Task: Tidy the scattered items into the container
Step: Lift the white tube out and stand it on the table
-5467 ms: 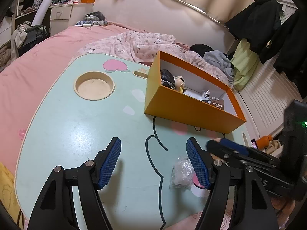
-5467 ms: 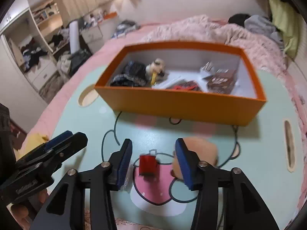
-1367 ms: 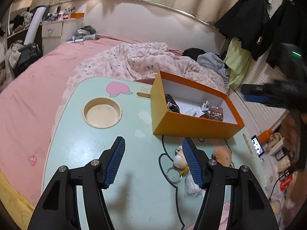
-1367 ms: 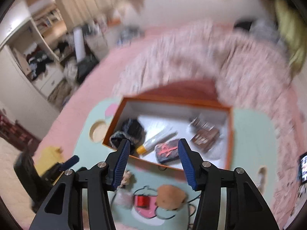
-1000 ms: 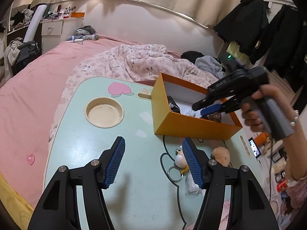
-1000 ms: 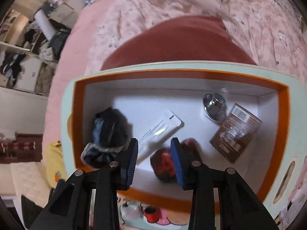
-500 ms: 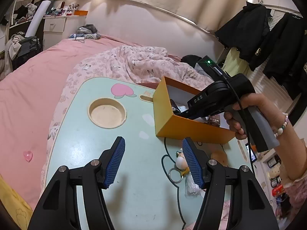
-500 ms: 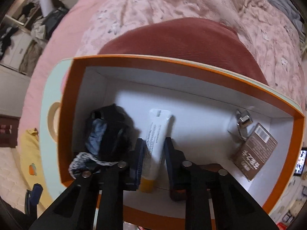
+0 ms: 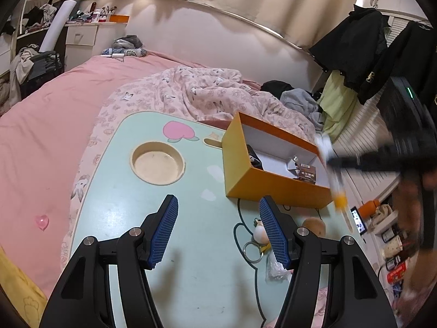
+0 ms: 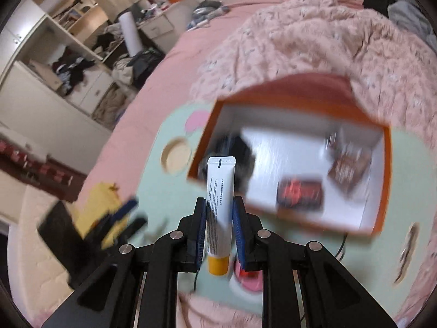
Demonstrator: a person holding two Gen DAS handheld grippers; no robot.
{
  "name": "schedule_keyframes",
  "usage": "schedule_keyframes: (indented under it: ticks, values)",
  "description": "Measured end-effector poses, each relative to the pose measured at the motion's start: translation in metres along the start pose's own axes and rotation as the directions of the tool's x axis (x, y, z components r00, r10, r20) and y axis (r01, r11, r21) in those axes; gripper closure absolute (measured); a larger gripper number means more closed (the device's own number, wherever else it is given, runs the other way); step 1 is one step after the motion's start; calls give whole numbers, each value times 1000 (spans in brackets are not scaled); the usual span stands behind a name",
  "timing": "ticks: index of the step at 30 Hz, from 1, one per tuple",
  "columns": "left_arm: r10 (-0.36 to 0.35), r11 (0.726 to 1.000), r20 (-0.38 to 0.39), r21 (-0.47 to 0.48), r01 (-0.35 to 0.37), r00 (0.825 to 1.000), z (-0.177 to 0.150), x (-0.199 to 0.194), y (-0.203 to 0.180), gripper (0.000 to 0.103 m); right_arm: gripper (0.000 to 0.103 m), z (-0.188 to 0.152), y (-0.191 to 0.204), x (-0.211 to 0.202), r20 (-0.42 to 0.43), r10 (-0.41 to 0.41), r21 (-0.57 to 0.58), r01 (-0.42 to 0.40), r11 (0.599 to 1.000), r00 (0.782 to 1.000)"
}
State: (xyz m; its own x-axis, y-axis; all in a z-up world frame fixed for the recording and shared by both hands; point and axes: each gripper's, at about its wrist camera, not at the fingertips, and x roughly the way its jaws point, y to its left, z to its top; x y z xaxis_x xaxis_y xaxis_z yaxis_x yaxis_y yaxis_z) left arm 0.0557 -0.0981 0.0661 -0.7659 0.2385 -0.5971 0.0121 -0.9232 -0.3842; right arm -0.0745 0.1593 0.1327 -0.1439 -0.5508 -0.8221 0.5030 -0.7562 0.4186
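My right gripper (image 10: 219, 200) is shut on a white tube with a yellow cap (image 10: 220, 191), held above the near left corner of the orange box (image 10: 286, 101). In the left wrist view the tube (image 9: 331, 175) hangs blurred by the box's right end (image 9: 273, 188). A dark bundle (image 9: 254, 160), a brown packet (image 10: 349, 166) and a red-black packet (image 10: 299, 192) lie in the box. My left gripper (image 9: 218, 201) hovers open over the mint table (image 9: 123, 191), holding nothing. A small doll keyring (image 9: 259, 235), a brown puff (image 9: 314, 225) and a clear wrapper (image 9: 274, 269) lie by its right finger.
A round cup recess (image 9: 157, 162) sits in the table left of the box. A pink bed with a crumpled blanket (image 9: 207, 93) surrounds the table. Dark clothes (image 9: 355, 41) hang at the right. A yellow cloth (image 10: 101, 202) lies off the table's left side.
My right gripper closed on the tube lying in the box, then rose and drew back with it. The left gripper has stayed where it was.
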Motion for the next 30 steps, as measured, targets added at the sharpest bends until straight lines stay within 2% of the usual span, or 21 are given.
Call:
schedule_keyframes:
  ticks: [4,6,11,14,17,18,21,23,25,28,30]
  values:
    - [4,1000,-10,18,-4,1000,-1,1,-5,40,84,-38,-6,24,-22,-80,-21,80,997,997]
    - [10,1000,-11,29,-10,1000,0,0,-9,40,84,-49,-7,34,-25,-94,-35,93,995,995]
    - [9,999,-17,46,-8,1000,2,0,-18,40,84,-57,-8,46,41,-207,-70,209,975,978]
    - [16,998,-16,62,-15,1000,4,-1,-23,40,83,-61,-5,43,99,-184,-77,192,978,978]
    - [37,996,-20,78,-36,999,10,0,-27,40,78,-69,2,32,211,-212,-90,235,968,954]
    - [42,996,-20,83,-41,999,12,1,-29,40,72,-73,5,29,236,-215,-88,242,966,947]
    - [60,992,-25,108,-57,998,23,2,-34,40,69,-85,6,26,271,-182,-61,205,977,945]
    - [69,989,-35,134,-63,997,32,4,-39,40,69,-95,6,25,297,-190,-44,212,976,936]
    - [67,986,-60,157,-57,996,42,8,-45,40,69,-103,5,24,320,-200,-25,219,975,926]
    - [33,984,-161,178,-4,986,61,22,-57,40,69,-109,-1,20,342,-216,37,216,976,915]
    - [8,980,-259,196,45,966,73,37,-68,40,69,-113,-12,14,356,-217,90,197,976,909]
